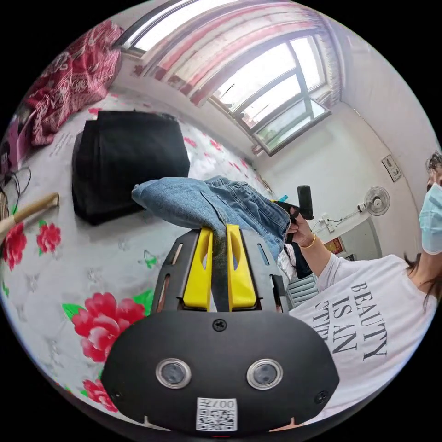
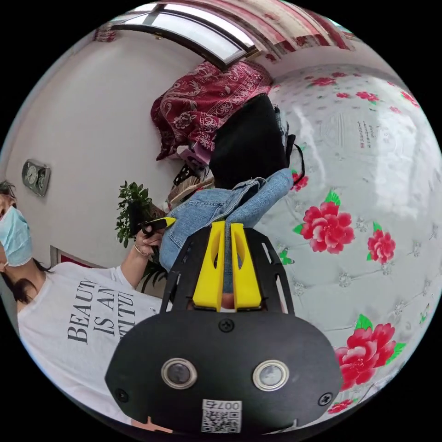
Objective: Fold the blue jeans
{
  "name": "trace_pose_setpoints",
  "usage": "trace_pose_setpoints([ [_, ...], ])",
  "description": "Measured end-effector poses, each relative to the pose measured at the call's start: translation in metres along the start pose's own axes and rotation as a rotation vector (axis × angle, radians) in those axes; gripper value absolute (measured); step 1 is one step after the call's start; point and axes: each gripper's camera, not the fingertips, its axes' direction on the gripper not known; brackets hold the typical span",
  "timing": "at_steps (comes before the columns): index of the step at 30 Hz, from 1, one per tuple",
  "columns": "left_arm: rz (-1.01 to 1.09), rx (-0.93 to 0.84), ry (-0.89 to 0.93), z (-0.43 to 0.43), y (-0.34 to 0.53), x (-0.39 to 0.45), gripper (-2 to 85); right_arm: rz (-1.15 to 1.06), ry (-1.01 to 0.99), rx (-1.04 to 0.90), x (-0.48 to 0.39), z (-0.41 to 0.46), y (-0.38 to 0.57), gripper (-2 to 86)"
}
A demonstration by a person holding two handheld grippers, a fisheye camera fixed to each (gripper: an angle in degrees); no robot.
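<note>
The blue jeans (image 1: 207, 202) hang lifted above the flowered bed, stretched between both grippers. In the left gripper view, my left gripper (image 1: 219, 226) has its yellow jaws shut on a denim edge that runs down between them. The right gripper (image 1: 305, 202) shows past the jeans in the person's hand. In the right gripper view, my right gripper (image 2: 224, 224) is shut on another part of the jeans (image 2: 230, 202). The left gripper (image 2: 156, 224) appears there at the jeans' far side, held by a hand.
A folded black garment (image 1: 129, 161) lies on the white bedspread (image 1: 92, 258) with red flowers. A red patterned blanket (image 1: 69, 78) is bunched near the wall. A wooden stick (image 1: 27, 212) lies on the bed. The person (image 1: 368, 317) stands beside the bed.
</note>
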Motion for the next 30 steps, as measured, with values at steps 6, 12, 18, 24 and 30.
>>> trace_pose_setpoints([
  [6, 0.024, 0.087, -0.254, -0.007, -0.136, -0.040, 7.4, -0.040, 0.090, 0.146, -0.026, 0.021, -0.169, 0.5],
  [12, -0.192, -0.038, -0.651, 0.064, -0.104, -0.119, 9.9, 0.204, 0.283, 0.091, 0.038, 0.124, -0.189, 2.6],
  [18, -0.076, -0.242, -0.763, 0.140, 0.065, -0.079, 10.3, 0.075, 0.484, -0.218, 0.036, 0.208, 0.003, 5.0],
  [24, -0.027, -0.447, -0.728, 0.199, 0.189, 0.006, 7.7, 0.291, 0.690, -0.255, 0.026, 0.147, 0.172, 5.9],
  [30, 0.046, -0.589, -0.581, 0.271, 0.228, 0.070, 6.9, 0.614, 0.770, -0.085, 0.055, 0.030, 0.253, 6.1],
])
